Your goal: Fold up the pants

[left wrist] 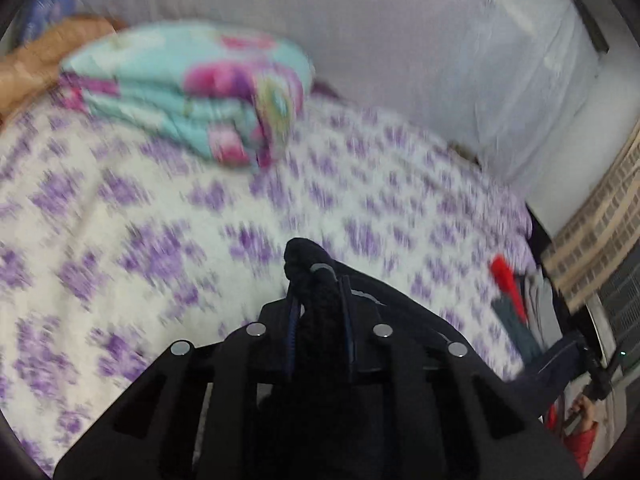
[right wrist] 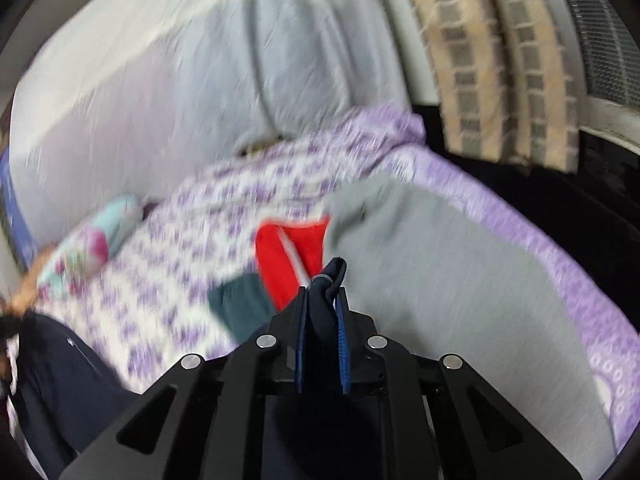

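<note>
Navy-dark, by the look of it: found a bunched edge of the pants (left wrist: pixel 304 256) clamped in the left gripper (left wrist: pixel 318 280), fingers (left wrist: pixel 294 320) drawn together on the cloth, with a knot of it poking out past the tips. Saw the bunch held above the purple-flowered bed (left wrist: pixel 120 200), well apart from the folded floral quilt (left wrist: pixel 192 92) at the far side. Could not tell through the blur whether waistband or hem was caught there.

Further right, found the right gripper (right wrist: pixel 324 292) likewise pinched shut on a fold of the same navy cloth, a small tab showing above the fingers (right wrist: pixel 302 340). Saw more of the garment trailing low at the left edge of the right wrist view, partly on the bed. Noted a red garment (right wrist: pixel 288 256), a teal piece (right wrist: pixel 240 308) and a grey garment (right wrist: pixel 440 280) lying just beyond the tips.

Judged the step to be lifting and spreading for the first fold. Would have done well to hold both pinches firm, draw the hands apart until the edge ran taut, match heights, and lay it on the bare flowered patch clear of the other clothes.
</note>
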